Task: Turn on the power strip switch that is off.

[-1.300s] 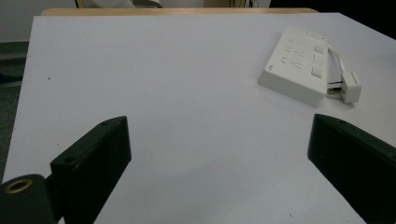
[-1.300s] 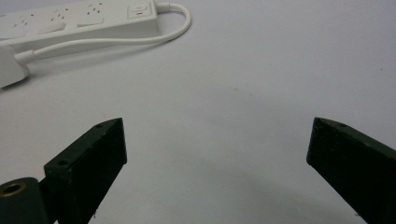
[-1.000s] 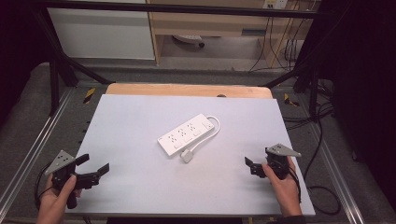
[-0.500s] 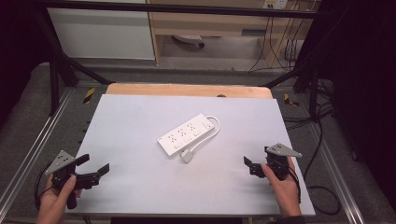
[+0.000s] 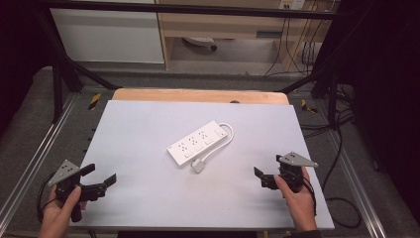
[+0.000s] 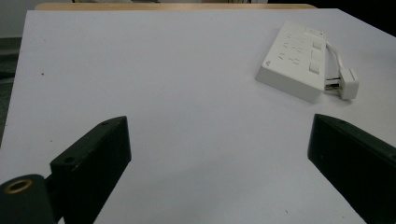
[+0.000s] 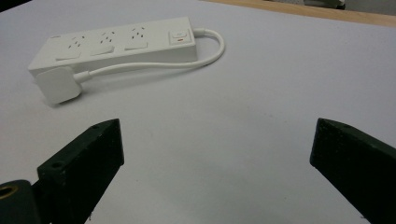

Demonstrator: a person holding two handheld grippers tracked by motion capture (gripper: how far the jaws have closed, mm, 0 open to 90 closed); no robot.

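Left tongs (image 5: pixel 101 179) low at the near-left corner of the bench (image 5: pixel 148 124), jaws spread wide, nothing between them | right tongs (image 5: pixel 262 177) near-right, jaws just as wide, empty | white power strip (image 5: pixel 197 143) lies flat mid-bench, angled, its cord looped back, plug (image 5: pixel 198 165) resting just beside its near end | well apart from both tongs

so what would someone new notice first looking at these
Probably the white power strip, lying at an angle near the middle of the pale table, with its cord looping round to a plug beside its near end. Next, the two black grippers held low at the near corners, the left gripper and right gripper, both open and holding nothing.
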